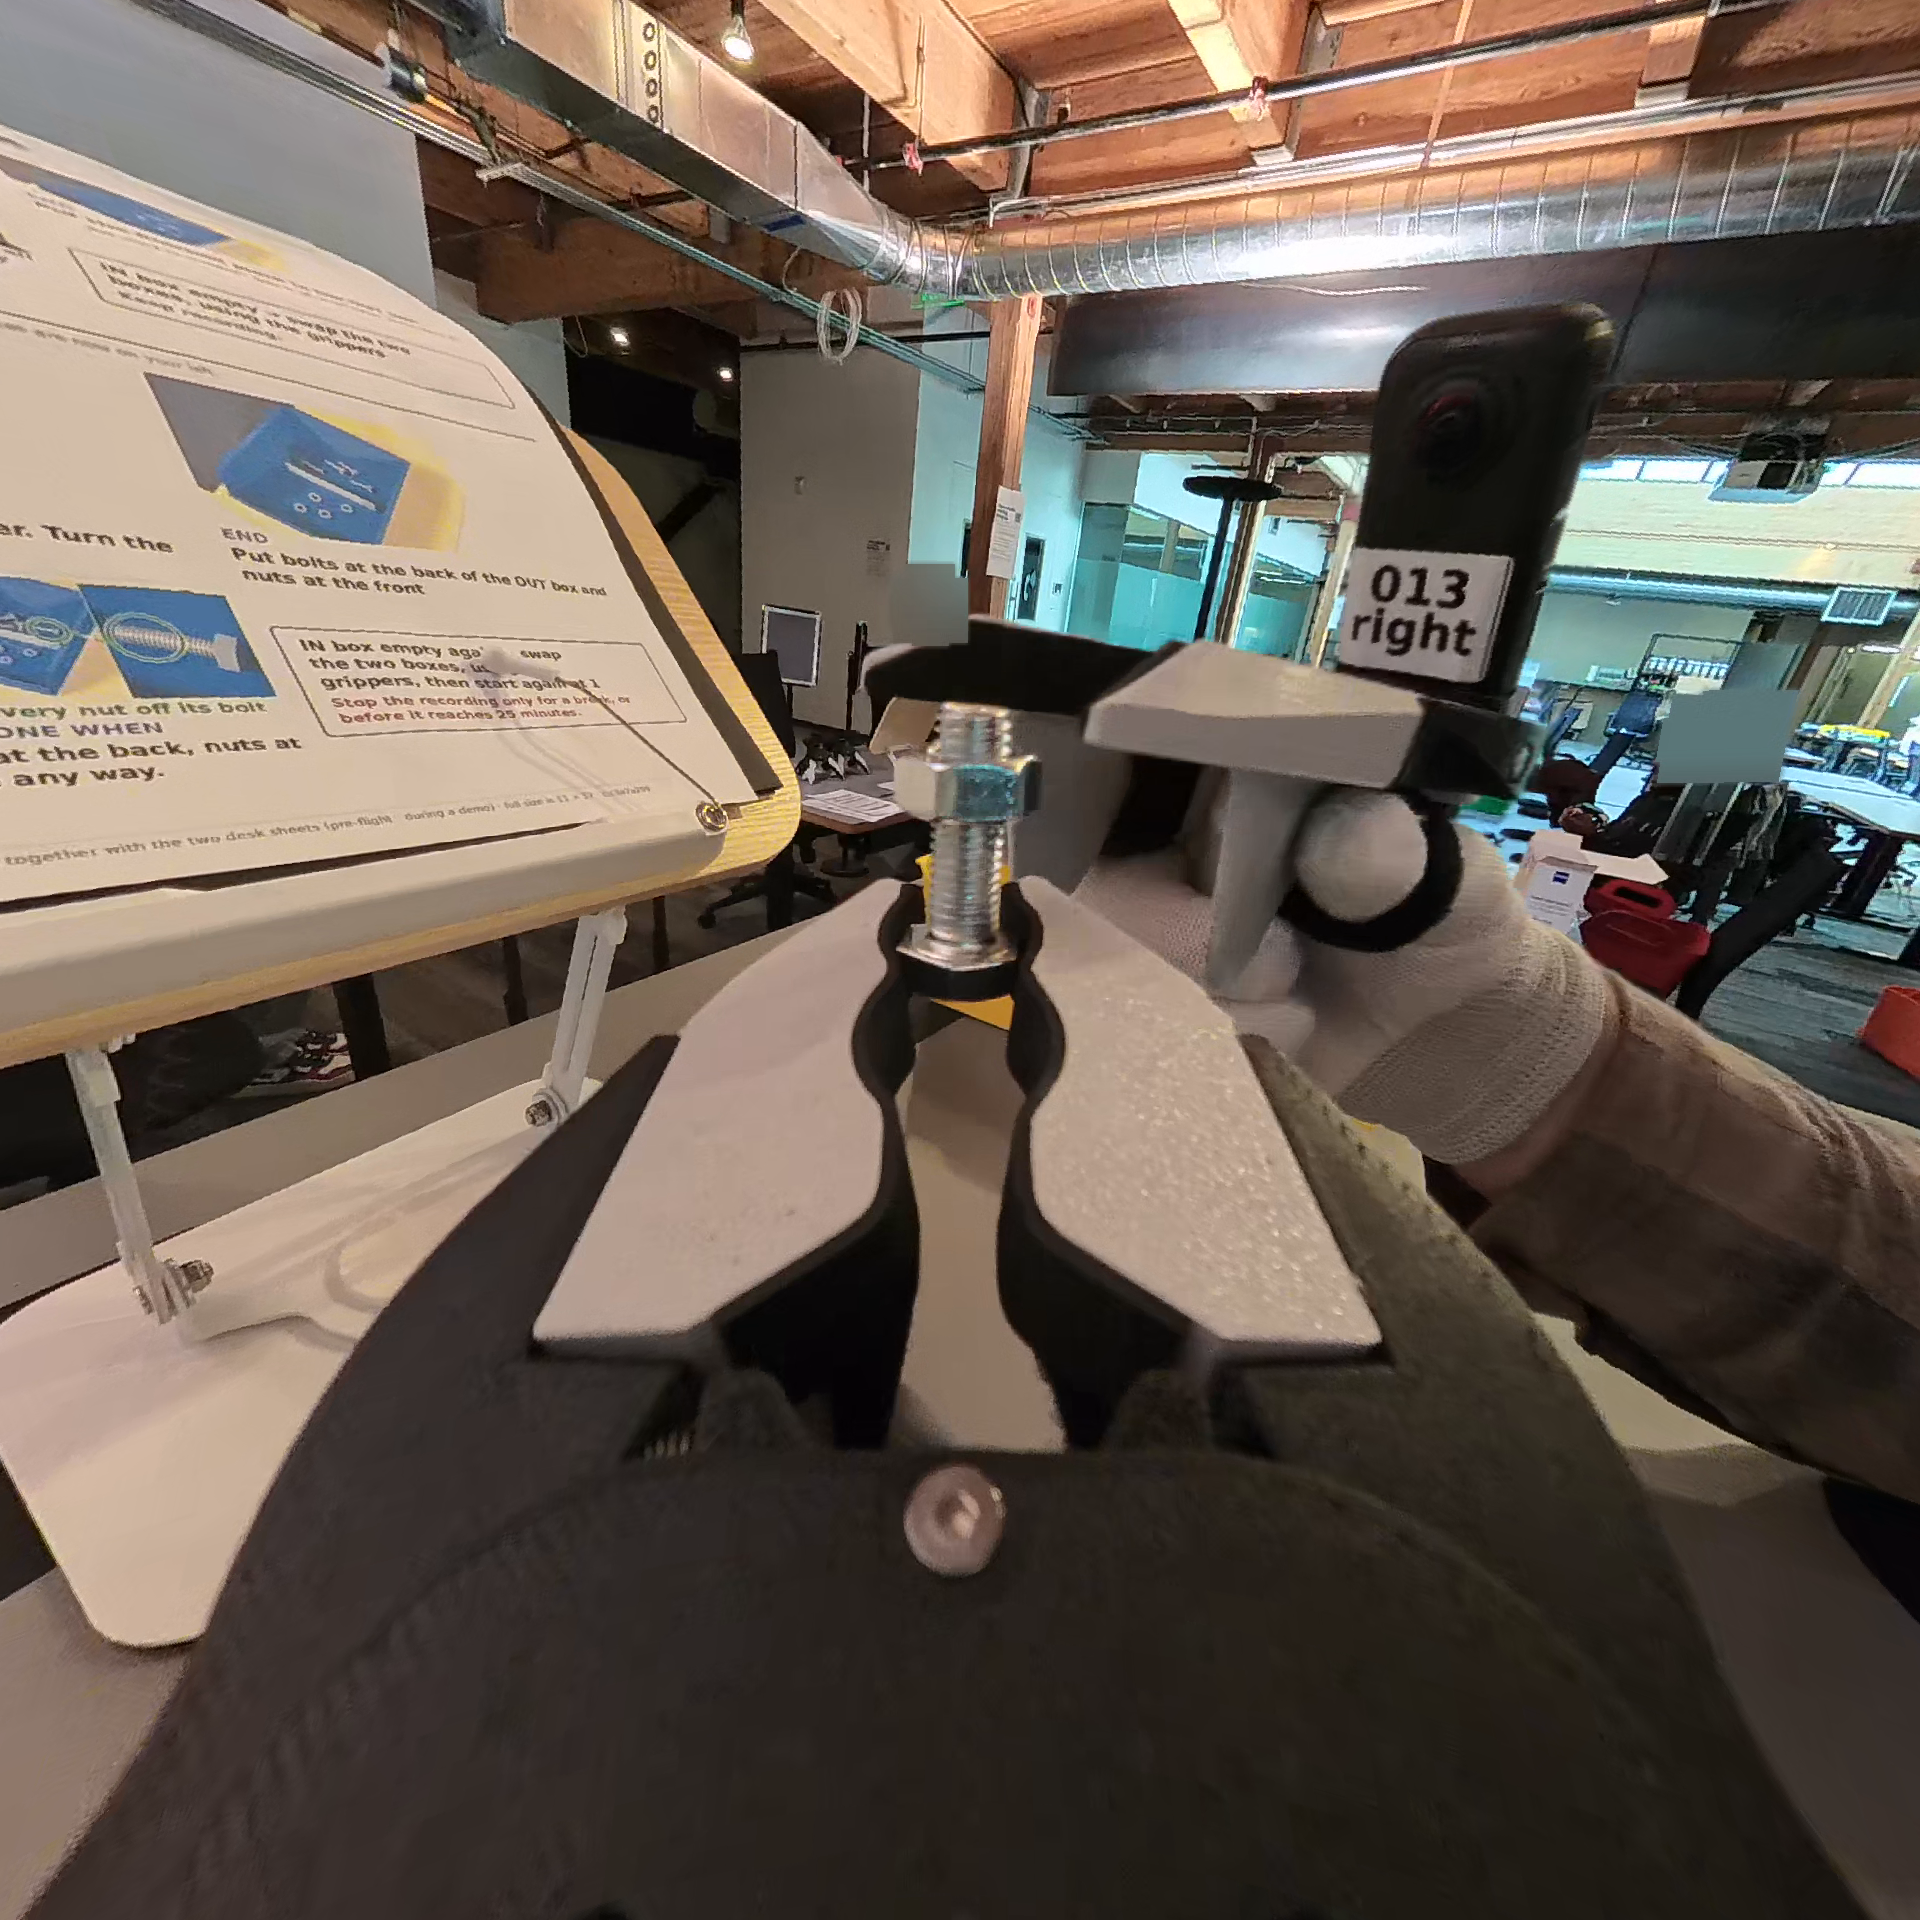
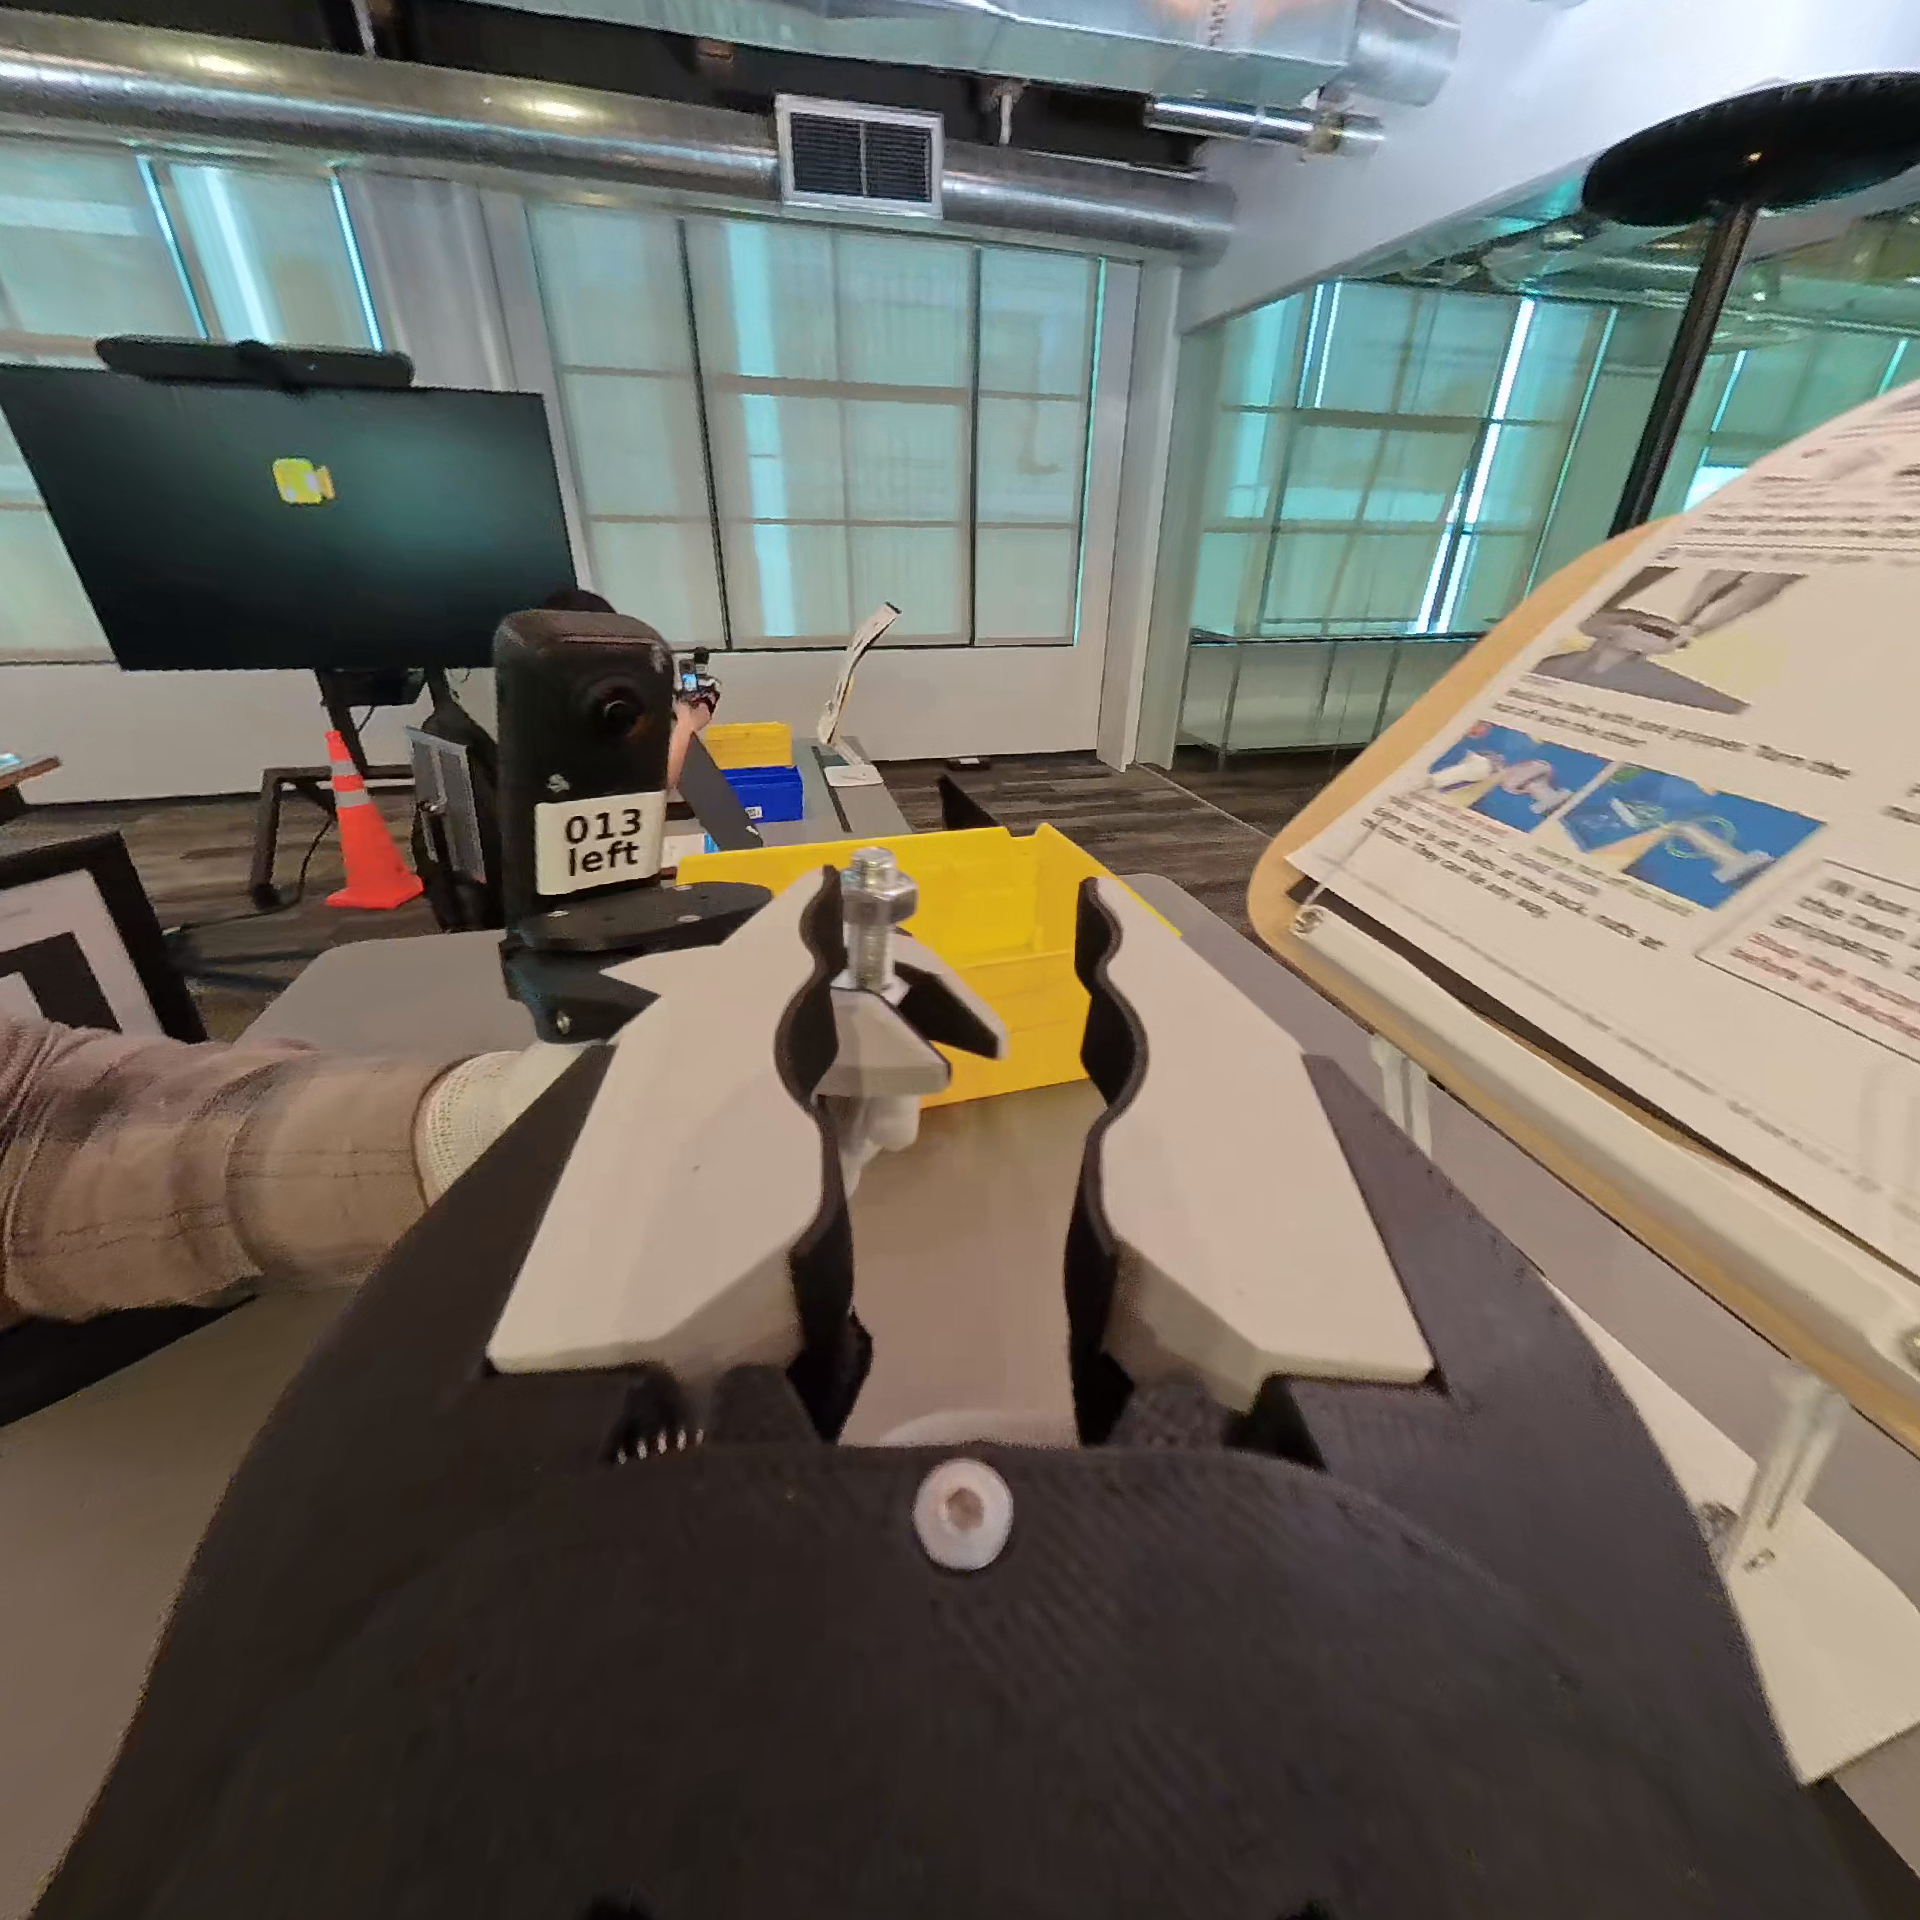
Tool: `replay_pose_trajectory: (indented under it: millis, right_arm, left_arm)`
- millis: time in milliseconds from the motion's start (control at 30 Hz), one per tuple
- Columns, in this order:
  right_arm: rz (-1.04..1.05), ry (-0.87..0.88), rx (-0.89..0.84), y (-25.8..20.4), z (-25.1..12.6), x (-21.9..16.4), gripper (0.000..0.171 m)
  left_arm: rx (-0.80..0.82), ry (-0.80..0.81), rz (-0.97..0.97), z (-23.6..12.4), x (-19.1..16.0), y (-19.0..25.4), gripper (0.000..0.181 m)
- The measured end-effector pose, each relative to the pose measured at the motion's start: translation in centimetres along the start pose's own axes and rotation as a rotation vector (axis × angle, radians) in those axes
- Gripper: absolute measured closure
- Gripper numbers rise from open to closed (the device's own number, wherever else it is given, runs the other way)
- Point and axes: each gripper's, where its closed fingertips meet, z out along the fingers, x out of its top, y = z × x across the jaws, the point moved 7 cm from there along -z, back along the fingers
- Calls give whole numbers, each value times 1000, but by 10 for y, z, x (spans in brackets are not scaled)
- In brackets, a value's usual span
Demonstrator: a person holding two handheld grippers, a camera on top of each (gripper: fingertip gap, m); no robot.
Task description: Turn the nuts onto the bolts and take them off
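Observation:
My left gripper (image 1: pixel 961 914) is shut on the head of a silver bolt (image 1: pixel 966 873) and holds it upright, thread pointing up. A silver nut (image 1: pixel 971 795) sits on the thread a little below the top. My right gripper (image 2: pixel 956 904) is open. The nut (image 2: pixel 878 902) and the bolt (image 2: pixel 862 951) stand inside its gap, close to its left finger (image 2: pixel 727 1039). The left gripper (image 2: pixel 883 1023) shows there from the front, below the nut. In the left wrist view the right gripper (image 1: pixel 1039 717) reaches in from the right at nut height, held by a gloved hand (image 1: pixel 1434 935).
A yellow bin (image 2: pixel 1008 935) stands on the grey table (image 2: pixel 966 1195) just behind the bolt. An instruction sheet on a tilted wooden stand (image 1: pixel 312 623) is to the left of the left gripper and shows at the right of the right wrist view (image 2: pixel 1662 831). A blue bin (image 2: pixel 764 795) is far back. Left and right tips are no more than a few centimetres apart.

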Motion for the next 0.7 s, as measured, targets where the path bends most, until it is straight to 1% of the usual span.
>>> replay_pose_trajectory:
  millis: [133,233,267,300,333,367,433,500,600,700]
  right_arm:
    - [-6,-21,-8,-4,7,-4,128]
    - [12,-21,-16,0,5,-5,125]
    - [13,-30,-43,5,3,-6,127]
    - [11,-54,-113,14,-1,-8,136]
    - [13,-69,-179,23,-5,-11,135]
    - [28,-56,-167,25,-7,-10,133]
    - [39,5,-72,16,-8,-3,130]
    - [17,8,-1,4,-5,1,128]
    - [-14,-19,40,-7,3,-1,124]
    - [-17,-40,33,-8,7,-5,124]
  left_arm:
    - [-5,-2,6,1,0,2,167]
    - [-6,-4,5,0,-1,1,167]
    - [-7,7,-5,0,0,0,167]
    - [-21,16,-11,-1,1,1,167]
    - [-23,18,-3,-1,2,2,167]
    - [-22,16,9,-1,3,3,167]
    - [-24,11,14,0,3,4,167]
    - [-22,7,12,0,2,4,167]
    - [-16,-1,5,1,-1,4,167]
    - [-26,-3,17,2,0,6,167]
